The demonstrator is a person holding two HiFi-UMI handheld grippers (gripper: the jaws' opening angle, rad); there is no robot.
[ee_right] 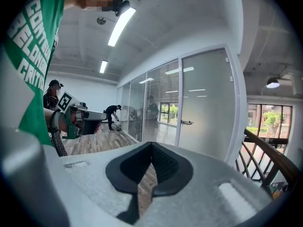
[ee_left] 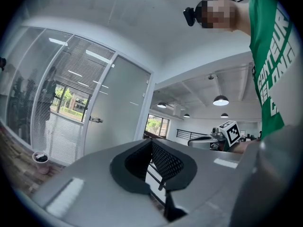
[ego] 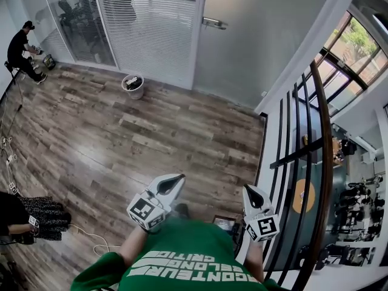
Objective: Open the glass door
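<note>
A wood floor (ego: 121, 132) is being seen bare between the grippers and the far wall. A small bin (ego: 133, 86) is standing far, left of centre, just beside the blinded glass wall (ego: 151, 29) and off the straight line to the door. One person (ego: 21, 50) is crouching at the far left. Another person (ego: 18, 220) is sitting at the near left, with a white cable (ego: 82, 229) lying on the floor nearby. A dark railing (ego: 321, 162) is running along the right side, close beside the right gripper (ego: 251, 196). Both grippers are being held low and near, in front of a green shirt (ego: 182, 265), with the left gripper (ego: 173, 183) angled far-right and the right one pointed far. On each, the jaws are being pressed together at the tips with nothing between them. The glass door (ego: 254, 35) is standing far, right of centre, well apart from both grippers, upright and in line with the glass wall. Its handle (ego: 214, 23) is sitting at the door's left edge, long axis horizontal.
</note>
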